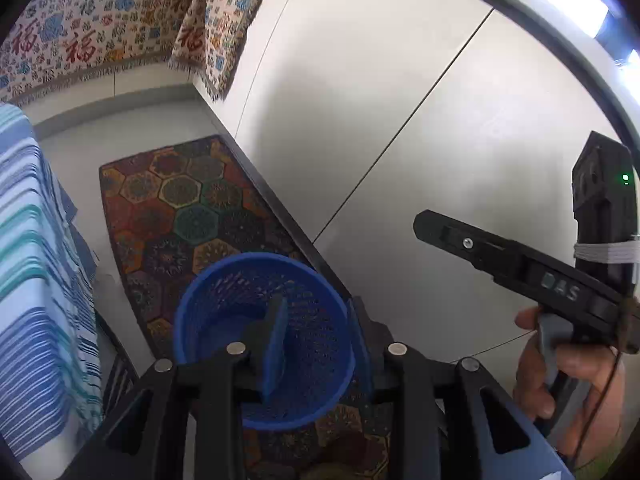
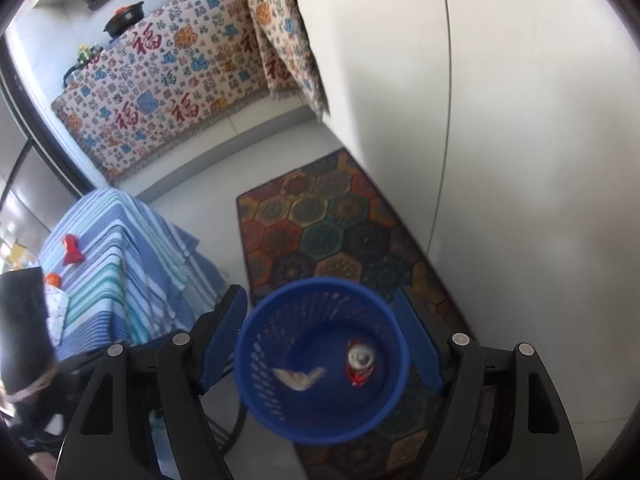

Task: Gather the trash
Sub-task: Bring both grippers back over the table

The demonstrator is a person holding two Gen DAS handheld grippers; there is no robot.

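A blue mesh trash basket (image 2: 320, 360) stands on a patterned rug below both grippers. Inside it lie a crushed red can (image 2: 360, 364) and a crumpled pale wrapper (image 2: 298, 378). My right gripper (image 2: 322, 340) is open and empty, its blue pads spread on either side of the basket from above. In the left wrist view the basket (image 1: 264, 340) sits under my left gripper (image 1: 318, 340), which is open and empty, one pad over the basket's inside and one past its right rim. The right gripper's body (image 1: 520, 264) shows at the right of the left view.
The hexagon-patterned rug (image 2: 332, 224) lies along a white cabinet front (image 2: 500, 120). A table with a blue striped cloth (image 2: 116, 264) stands to the left, with a red item (image 2: 72, 250) and an orange-capped item (image 2: 52, 279) on it. A counter draped in patterned cloth (image 2: 160, 92) is behind.
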